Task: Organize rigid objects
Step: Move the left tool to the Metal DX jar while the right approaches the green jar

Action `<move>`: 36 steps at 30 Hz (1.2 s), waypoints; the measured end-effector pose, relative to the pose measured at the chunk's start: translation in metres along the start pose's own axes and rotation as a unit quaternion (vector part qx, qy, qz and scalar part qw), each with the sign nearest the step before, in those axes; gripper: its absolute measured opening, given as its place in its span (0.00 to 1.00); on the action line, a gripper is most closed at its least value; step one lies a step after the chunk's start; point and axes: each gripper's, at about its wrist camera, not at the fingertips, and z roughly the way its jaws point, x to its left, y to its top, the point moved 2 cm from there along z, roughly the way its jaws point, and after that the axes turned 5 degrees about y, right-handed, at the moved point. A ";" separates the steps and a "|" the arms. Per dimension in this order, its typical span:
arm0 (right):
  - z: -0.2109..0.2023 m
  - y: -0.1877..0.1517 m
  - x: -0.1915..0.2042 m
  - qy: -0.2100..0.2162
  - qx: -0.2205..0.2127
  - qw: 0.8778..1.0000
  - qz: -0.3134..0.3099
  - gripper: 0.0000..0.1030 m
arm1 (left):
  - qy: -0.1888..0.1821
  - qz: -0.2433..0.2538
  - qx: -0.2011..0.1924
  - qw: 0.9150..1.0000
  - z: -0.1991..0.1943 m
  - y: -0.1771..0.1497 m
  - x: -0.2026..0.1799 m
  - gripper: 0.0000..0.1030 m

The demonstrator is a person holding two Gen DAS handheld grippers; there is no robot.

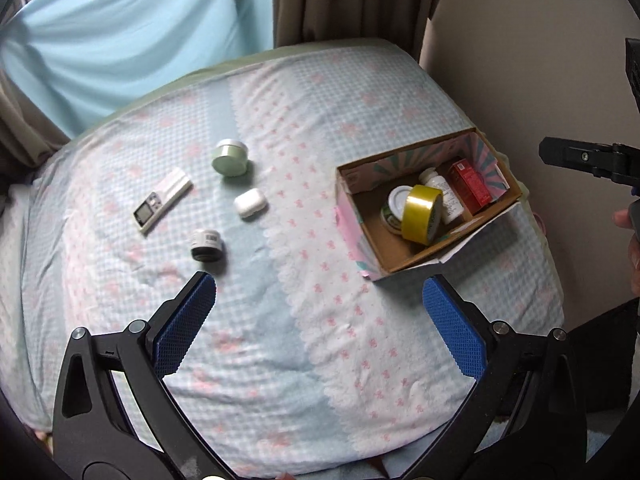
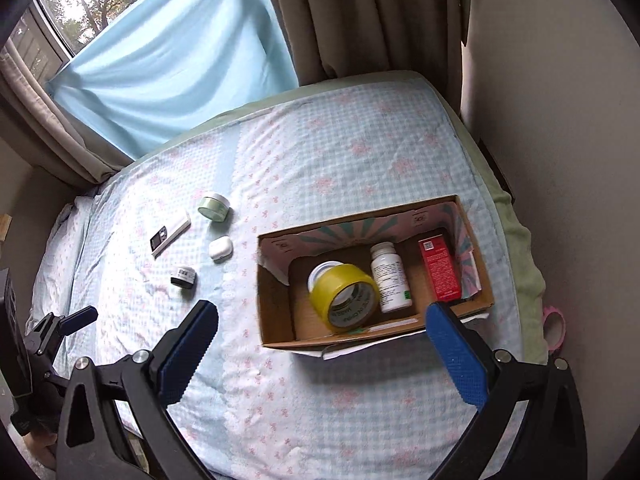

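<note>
A cardboard box [image 1: 362,236] [image 2: 276,304] lies on the bed and holds a yellow tape roll [image 1: 422,214] [image 2: 344,296], a white pill bottle [image 2: 390,276], a red carton [image 1: 470,184] [image 2: 440,272] and a white-lidded jar [image 1: 396,200]. Left of the box, loose on the sheet, lie a green jar [image 1: 230,158] [image 2: 215,207], a white remote [image 1: 162,200] [image 2: 170,232], a white earbud case [image 1: 250,203] [image 2: 221,248] and a small black-and-white jar [image 1: 207,245] [image 2: 183,277]. My left gripper [image 1: 320,292] hovers open just below the small jar. My right gripper [image 2: 322,320] hangs open over the box's near wall.
The bed [image 2: 320,400] wears a pale blue checked sheet with pink bows. Brown curtains [image 2: 360,16] and a light blue cloth [image 2: 160,60] stand behind it, a plain wall [image 2: 560,120] to the right. A pink tape roll [image 2: 554,328] lies off the bed's right edge.
</note>
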 end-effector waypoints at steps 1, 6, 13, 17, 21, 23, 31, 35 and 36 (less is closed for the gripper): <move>-0.001 -0.003 0.012 0.004 -0.001 1.000 0.001 1.00 | 0.006 0.000 -0.006 1.000 -0.006 -0.003 0.013 1.00; 0.006 -0.012 0.071 0.015 -0.003 1.000 -0.006 1.00 | 0.019 -0.010 -0.032 0.999 -0.030 -0.013 0.079 1.00; 0.026 0.001 0.142 0.022 -0.013 1.000 -0.008 1.00 | 0.002 -0.043 -0.022 0.999 -0.024 -0.031 0.158 1.00; 0.051 0.014 0.174 0.025 -0.011 1.000 -0.004 1.00 | -0.018 -0.062 0.003 0.998 -0.001 -0.038 0.193 1.00; 0.079 0.032 0.198 0.031 -0.004 1.000 0.002 1.00 | -0.032 -0.081 0.026 0.996 0.026 -0.032 0.219 1.00; 0.097 0.043 0.204 0.036 0.006 0.999 0.010 1.00 | -0.041 -0.092 0.037 0.994 0.042 -0.026 0.226 1.00; 0.197 0.100 0.198 0.075 0.066 0.994 0.045 1.00 | -0.055 -0.170 0.078 0.981 0.128 -0.003 0.236 1.00; 0.261 0.126 0.183 0.081 0.110 0.989 0.054 1.00 | -0.062 -0.201 0.107 0.972 0.185 0.001 0.227 1.00; 0.279 0.131 0.178 0.087 0.122 0.987 0.060 1.00 | -0.064 -0.206 0.112 0.970 0.199 0.001 0.224 1.00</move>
